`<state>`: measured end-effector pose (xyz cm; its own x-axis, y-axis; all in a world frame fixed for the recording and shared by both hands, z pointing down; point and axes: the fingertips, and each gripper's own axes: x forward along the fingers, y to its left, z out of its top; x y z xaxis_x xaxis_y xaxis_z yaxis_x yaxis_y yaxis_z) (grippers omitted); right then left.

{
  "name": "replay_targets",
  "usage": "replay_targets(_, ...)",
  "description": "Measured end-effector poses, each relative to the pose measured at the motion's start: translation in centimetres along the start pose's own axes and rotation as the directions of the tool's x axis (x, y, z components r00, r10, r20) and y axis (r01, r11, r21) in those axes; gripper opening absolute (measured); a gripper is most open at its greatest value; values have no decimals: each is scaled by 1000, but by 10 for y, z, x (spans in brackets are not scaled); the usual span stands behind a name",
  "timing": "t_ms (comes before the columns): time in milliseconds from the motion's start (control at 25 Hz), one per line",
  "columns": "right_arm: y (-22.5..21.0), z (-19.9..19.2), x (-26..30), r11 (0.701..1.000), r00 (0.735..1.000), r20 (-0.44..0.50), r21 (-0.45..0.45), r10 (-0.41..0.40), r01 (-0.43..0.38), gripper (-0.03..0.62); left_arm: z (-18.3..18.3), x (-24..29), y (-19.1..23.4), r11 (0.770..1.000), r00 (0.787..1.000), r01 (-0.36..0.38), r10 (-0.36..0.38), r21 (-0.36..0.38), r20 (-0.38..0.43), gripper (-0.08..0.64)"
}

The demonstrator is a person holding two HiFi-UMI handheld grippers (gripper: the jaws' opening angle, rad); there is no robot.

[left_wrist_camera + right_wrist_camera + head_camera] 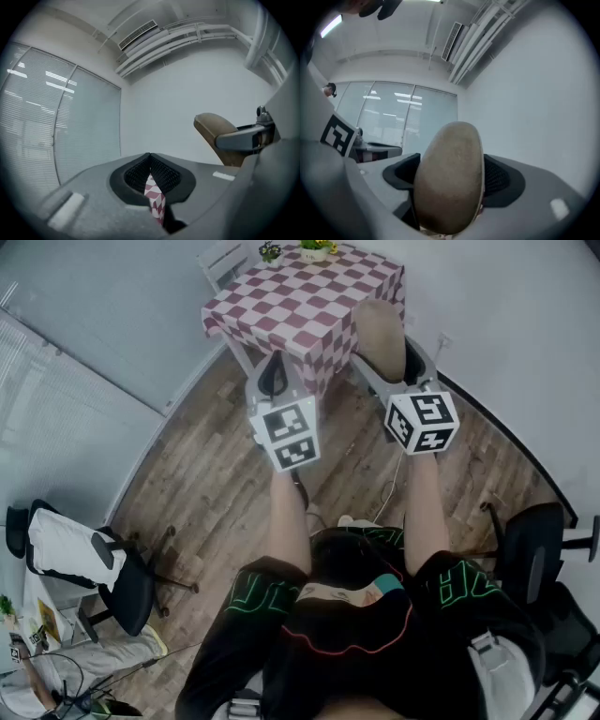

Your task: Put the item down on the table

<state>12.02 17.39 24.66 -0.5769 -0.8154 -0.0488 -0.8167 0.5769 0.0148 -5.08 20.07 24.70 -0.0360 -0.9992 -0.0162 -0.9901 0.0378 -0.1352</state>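
Right gripper (pixel 386 357) clamps a brown oval item (pixel 378 324); left gripper (pixel 274 376) is closed on nothing. Checkered table (pixel 291 306) stands far, by white walls. Wood floor (pixel 206 484), office chair (pixel 122 582) near left.

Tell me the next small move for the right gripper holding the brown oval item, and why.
Probably carry the right gripper forward and left over the checkered table, then lower it. Its fingers clamp the brown oval item, which the head view shows at the table's near right edge, not clearly over the cloth.
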Motion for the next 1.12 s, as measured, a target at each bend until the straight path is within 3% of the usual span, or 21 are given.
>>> replay_targets(400, -50, -5, -6, 998, 999, 19, 64, -29, 28, 416, 2, 7, -20, 1000, 1000, -21, 21, 11, -7, 9)
replay_targets(920, -31, -16, 18, 992, 999, 14, 120, 38, -39, 417, -4, -9, 16, 994, 993, -107, 108, 24, -49, 9)
replay_targets(1120, -53, -29, 18, 992, 1000, 0, 123, -13, 13, 417, -16, 12, -2, 998, 997, -58, 59, 23, -58, 9)
